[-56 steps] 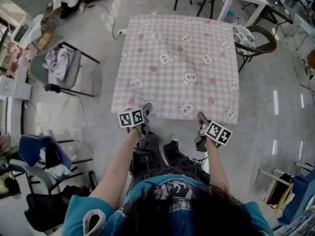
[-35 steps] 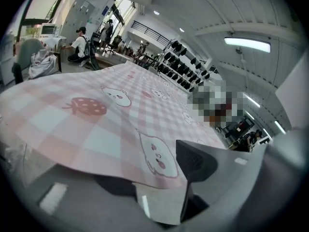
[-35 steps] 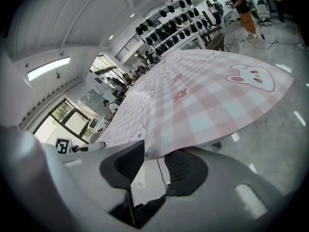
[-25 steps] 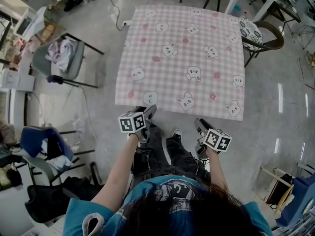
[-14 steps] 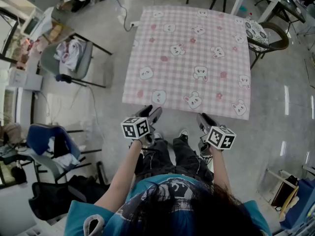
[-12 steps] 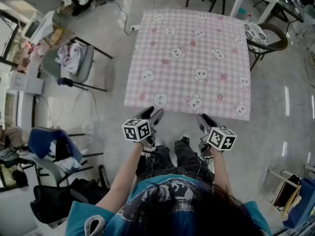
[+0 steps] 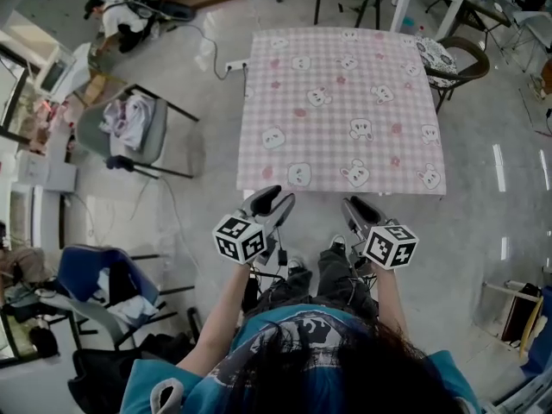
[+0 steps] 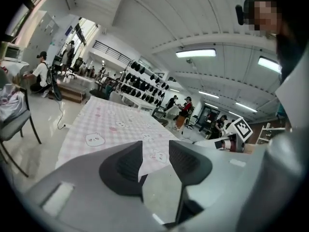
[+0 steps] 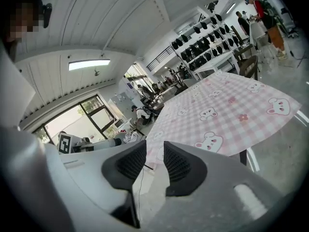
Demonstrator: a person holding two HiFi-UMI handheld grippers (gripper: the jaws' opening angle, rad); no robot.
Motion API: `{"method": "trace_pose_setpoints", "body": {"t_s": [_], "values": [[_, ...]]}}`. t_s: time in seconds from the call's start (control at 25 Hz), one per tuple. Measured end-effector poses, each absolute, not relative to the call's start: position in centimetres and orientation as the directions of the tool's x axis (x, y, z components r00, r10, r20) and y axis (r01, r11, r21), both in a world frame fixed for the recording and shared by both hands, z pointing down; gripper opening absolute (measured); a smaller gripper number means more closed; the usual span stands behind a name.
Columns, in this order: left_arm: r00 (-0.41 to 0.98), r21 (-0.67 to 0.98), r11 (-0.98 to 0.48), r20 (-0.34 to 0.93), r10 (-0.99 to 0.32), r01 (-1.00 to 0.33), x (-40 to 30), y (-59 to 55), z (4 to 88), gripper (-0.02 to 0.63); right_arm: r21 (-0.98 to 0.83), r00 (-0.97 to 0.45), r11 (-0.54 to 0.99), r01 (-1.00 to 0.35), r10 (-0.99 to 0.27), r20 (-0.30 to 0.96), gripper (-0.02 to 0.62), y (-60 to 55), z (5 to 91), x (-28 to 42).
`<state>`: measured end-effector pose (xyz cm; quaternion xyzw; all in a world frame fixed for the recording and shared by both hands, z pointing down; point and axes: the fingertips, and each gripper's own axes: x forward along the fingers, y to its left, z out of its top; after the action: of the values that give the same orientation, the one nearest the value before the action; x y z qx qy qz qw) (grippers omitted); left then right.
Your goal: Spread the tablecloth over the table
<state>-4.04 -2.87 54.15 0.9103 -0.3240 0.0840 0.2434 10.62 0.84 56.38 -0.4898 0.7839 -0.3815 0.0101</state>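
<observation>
The pink checked tablecloth (image 7: 345,110) with bear prints lies flat over the table, its near edge hanging straight. Both grippers hover above the floor just short of that edge and touch nothing. My left gripper (image 7: 274,203) is open with empty jaws that have just been closing a little. My right gripper (image 7: 358,210) is open too, its jaws slightly narrowed and empty. In the left gripper view the cloth (image 8: 111,124) stretches away beyond the gap (image 8: 155,153). The right gripper view shows the cloth (image 9: 227,110) ahead and to the right of the gap (image 9: 154,156).
A grey chair (image 7: 129,128) with clothes on it stands left of the table, and a blue chair (image 7: 95,274) is nearer me. A cushioned chair (image 7: 444,59) sits at the table's far right corner. A power strip (image 7: 233,65) with its cable lies on the floor.
Both grippers have risen and come back from the cloth's near edge. The left jaws stand narrower than before. The cloth lies as it did.
</observation>
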Motion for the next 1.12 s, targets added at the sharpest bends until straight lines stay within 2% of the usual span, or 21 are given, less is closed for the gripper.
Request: {"method": "trace_pose_setpoints", "body": {"t_s": [0.24, 0.52, 0.6, 0.96, 1.12], "values": [[0.85, 0.261, -0.816, 0.277, -0.448, -0.515, -5.0, 0.6, 50.8, 0.16, -0.571, -0.508, 0.281, -0.772, -0.812, 0.287, 0.107, 3.1, 52.3, 7.5], [0.903, 0.148, -0.895, 0.164, -0.398, -0.421, -4.2, 4.0, 45.8, 0.096, -0.479, -0.518, 0.382, -0.791, -0.833, 0.192, 0.104, 5.9, 46.7, 4.3], [0.913, 0.122, -0.908, 0.143, -0.383, -0.4, -4.1, 5.0, 44.9, 0.082, -0.437, -0.515, 0.404, -0.804, -0.84, 0.172, 0.081, 6.5, 45.6, 3.7], [0.916, 0.116, -0.909, 0.082, -0.392, -0.4, -4.9, 6.8, 43.2, 0.018, -0.378, -0.53, 0.452, -0.808, -0.838, 0.131, 0.024, 8.2, 43.8, 1.7], [0.909, 0.128, -0.901, 0.097, -0.405, -0.415, -5.3, 7.2, 43.5, 0.015, -0.355, -0.538, 0.467, -0.81, -0.833, 0.131, -0.003, 8.5, 43.5, 1.0]]}}
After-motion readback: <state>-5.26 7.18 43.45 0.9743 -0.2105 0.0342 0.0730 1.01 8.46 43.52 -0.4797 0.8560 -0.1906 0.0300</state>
